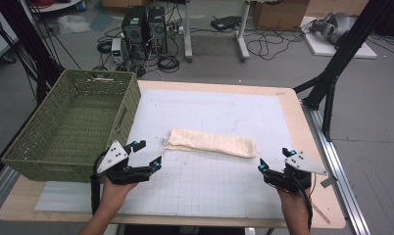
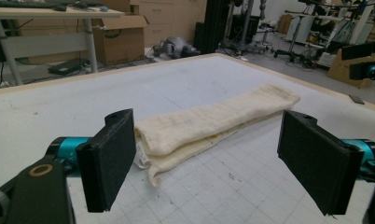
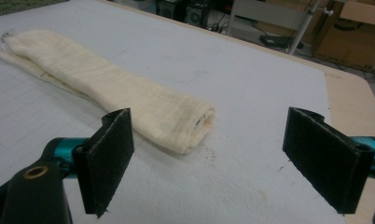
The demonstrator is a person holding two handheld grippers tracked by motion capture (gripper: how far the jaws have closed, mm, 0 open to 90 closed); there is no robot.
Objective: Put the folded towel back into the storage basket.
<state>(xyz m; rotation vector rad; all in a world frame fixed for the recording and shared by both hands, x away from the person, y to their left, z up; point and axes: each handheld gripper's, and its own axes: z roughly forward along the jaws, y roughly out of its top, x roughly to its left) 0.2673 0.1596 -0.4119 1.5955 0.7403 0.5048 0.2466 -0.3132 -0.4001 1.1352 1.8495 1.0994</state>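
High view: green basket [image 1: 53,142] beside folded towel [image 1: 212,142].

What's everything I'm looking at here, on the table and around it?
Folded towel: one, cream, middle of the mat, lying flat.
Basket: one, green woven, table's left edge.
Mat: one, white gridded, covering the table.
Table: one, light wood.
Computer towers: two, black, floor behind.
Cardboard box: one, brown, floor behind.
Left gripper: one, black, jaws open, near the towel's left end.
Right gripper: one, black, jaws open, near its right end.
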